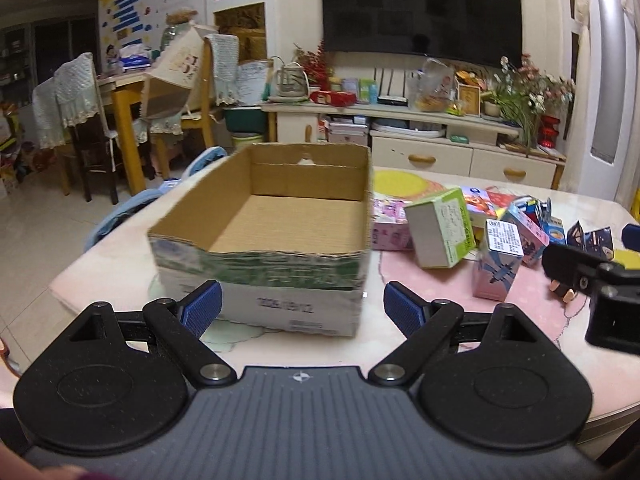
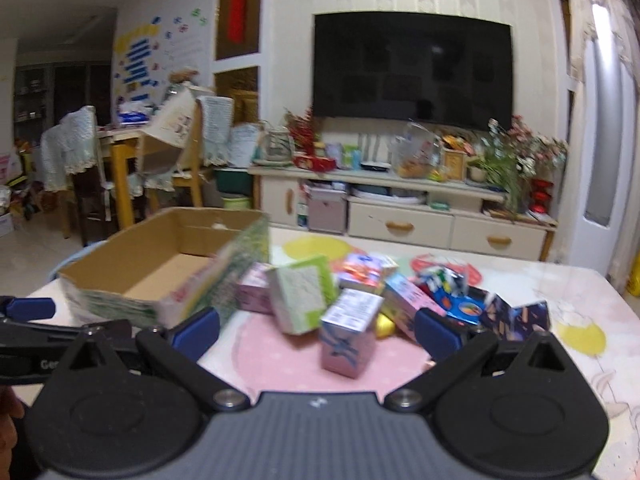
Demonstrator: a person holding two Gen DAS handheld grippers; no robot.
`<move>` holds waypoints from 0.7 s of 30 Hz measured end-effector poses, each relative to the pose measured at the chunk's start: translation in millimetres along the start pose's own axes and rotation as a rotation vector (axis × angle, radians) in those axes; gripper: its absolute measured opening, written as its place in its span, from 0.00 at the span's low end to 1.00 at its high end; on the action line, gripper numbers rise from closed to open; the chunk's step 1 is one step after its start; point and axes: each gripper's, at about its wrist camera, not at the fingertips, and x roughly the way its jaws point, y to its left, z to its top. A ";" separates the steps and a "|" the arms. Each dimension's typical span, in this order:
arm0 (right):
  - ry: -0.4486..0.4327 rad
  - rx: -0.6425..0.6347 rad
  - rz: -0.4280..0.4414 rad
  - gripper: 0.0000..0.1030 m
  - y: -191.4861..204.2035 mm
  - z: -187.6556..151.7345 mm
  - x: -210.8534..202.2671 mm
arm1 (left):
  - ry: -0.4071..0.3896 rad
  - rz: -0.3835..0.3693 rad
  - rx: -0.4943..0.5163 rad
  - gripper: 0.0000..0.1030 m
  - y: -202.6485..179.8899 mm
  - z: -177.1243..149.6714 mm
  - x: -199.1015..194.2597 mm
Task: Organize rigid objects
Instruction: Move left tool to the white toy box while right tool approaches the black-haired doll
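Note:
An empty open cardboard box (image 1: 280, 240) stands on the table right in front of my left gripper (image 1: 302, 310), which is open and holds nothing. To the box's right lies a heap of small cartons: a green-and-white carton (image 1: 440, 230), a pink carton with a blue drawing (image 1: 496, 266) and several colourful ones behind. In the right wrist view the same box (image 2: 168, 276) sits at the left. My right gripper (image 2: 318, 330) is open, with the pink carton (image 2: 348, 332) standing just beyond its fingers and the green-and-white carton (image 2: 302, 294) behind it.
The table (image 1: 120, 264) has a pale patterned top with a pink mat (image 2: 280, 356) under the cartons. Dark blue cartons (image 2: 516, 316) lie at the right of the heap. A TV cabinet (image 1: 420, 148) and chairs stand beyond the table's far edge.

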 end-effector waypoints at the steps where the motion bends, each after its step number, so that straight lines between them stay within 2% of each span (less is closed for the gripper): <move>1: 0.001 -0.006 0.009 1.00 4.7 1.1 -1.5 | -0.006 0.003 -0.005 1.00 -2.0 -0.5 -3.2; 9: -0.029 -0.056 0.032 1.00 26.4 2.1 -15.3 | -0.047 0.028 -0.037 1.00 -9.2 -4.8 -21.0; 16: -0.048 -0.086 0.030 1.00 31.1 1.3 -24.4 | -0.058 0.033 -0.057 1.00 -15.6 -7.5 -24.7; 21: -0.050 -0.066 0.016 1.00 19.6 -4.2 -27.6 | -0.062 0.008 -0.042 1.00 -21.8 -5.7 -21.0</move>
